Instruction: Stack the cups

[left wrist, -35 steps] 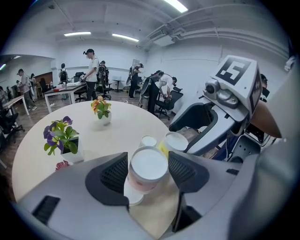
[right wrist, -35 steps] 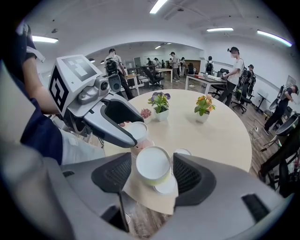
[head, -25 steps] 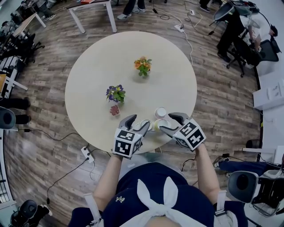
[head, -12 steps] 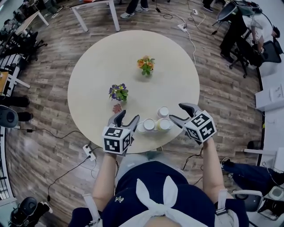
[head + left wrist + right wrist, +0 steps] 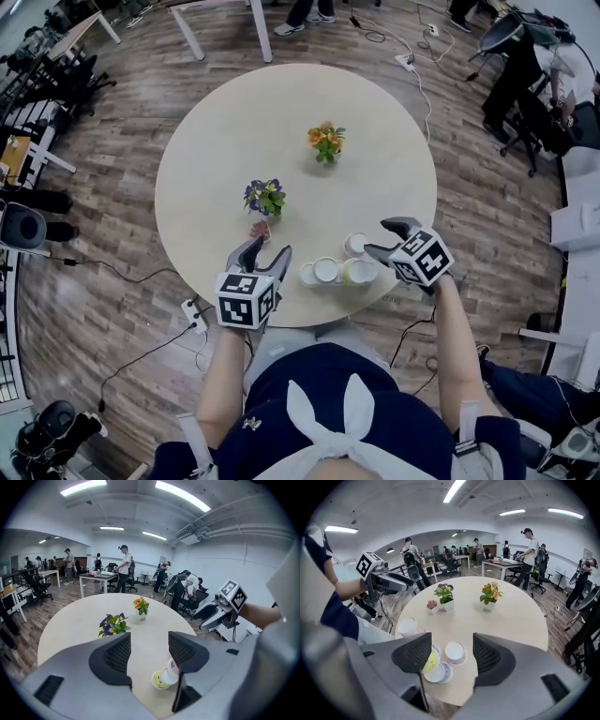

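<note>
Several small cups cluster near the table's front edge: a white cup [image 5: 326, 270], a yellow-green cup [image 5: 360, 272] and a pink-trimmed cup [image 5: 355, 244]. My left gripper [image 5: 264, 253] hovers left of the cluster, open and empty. In the left gripper view the yellow-green cup [image 5: 161, 679] lies ahead by the right jaw, which partly hides it. My right gripper [image 5: 386, 237] stands open to the right of the cups, holding nothing. In the right gripper view the pink-trimmed cup [image 5: 455, 652] stands upright between the jaw lines, below them, with the yellow-green cup [image 5: 430, 661] tipped beside it.
On the round table [image 5: 394, 169] stand a purple flower pot [image 5: 266, 197], an orange flower pot [image 5: 326, 142] and a small pink plant [image 5: 260, 230]. A power strip [image 5: 194, 316] and cables lie on the wood floor. People and desks fill the room behind.
Both grippers have drawn away from the cups: the left out to the left, the right out to the right. The cups stay on the table.
</note>
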A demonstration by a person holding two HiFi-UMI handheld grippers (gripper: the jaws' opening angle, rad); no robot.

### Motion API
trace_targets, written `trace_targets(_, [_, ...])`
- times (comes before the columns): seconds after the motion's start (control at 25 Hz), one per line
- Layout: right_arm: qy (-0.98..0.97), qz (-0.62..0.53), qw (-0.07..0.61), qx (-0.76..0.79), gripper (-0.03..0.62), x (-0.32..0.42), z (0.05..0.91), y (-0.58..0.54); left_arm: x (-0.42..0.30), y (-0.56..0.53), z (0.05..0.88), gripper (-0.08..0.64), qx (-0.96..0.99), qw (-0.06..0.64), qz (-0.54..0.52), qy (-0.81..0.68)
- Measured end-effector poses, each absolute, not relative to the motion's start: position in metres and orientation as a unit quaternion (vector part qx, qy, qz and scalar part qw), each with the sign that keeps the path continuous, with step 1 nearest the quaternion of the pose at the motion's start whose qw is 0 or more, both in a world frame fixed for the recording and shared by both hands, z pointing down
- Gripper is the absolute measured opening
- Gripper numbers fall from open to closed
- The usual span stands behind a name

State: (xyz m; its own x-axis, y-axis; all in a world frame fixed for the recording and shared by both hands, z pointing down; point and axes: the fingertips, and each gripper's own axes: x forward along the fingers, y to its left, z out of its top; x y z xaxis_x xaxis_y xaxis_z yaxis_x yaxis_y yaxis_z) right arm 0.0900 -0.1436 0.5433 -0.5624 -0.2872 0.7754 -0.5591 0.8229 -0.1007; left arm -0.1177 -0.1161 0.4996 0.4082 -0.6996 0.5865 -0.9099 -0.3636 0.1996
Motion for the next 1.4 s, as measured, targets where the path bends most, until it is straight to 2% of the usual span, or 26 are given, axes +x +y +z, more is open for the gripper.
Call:
trace_targets(0.24, [-0.852, 0.192, 0.438, 0.212, 0.279, 0.086, 0.583, -0.148, -0.127, -0.119, 0.507, 0.242, 0.788, 0.264, 0.214, -0.513])
trace_targets(0.56, [-0.836, 0.242, 0.450, 0.199, 0.281, 0.079, 0.627, -0.153, -0.129, -0.124, 0.509, 0.239, 0.788, 0.265, 0.217, -0.512])
trace_targets(1.08, [-0.815, 0.258, 0.486, 0.179, 0.295, 0.071, 0.653, -0.154, -0.137, -0.131, 0.513, 0.239, 0.785, 0.273, 0.221, -0.511])
trace_targets(1.4, [-0.813, 0.263, 0.490, 0.173, 0.252, 0.070, 0.657, -0.153, -0.141, -0.131, 0.520, 0.239, 0.782, 0.279, 0.225, -0.509])
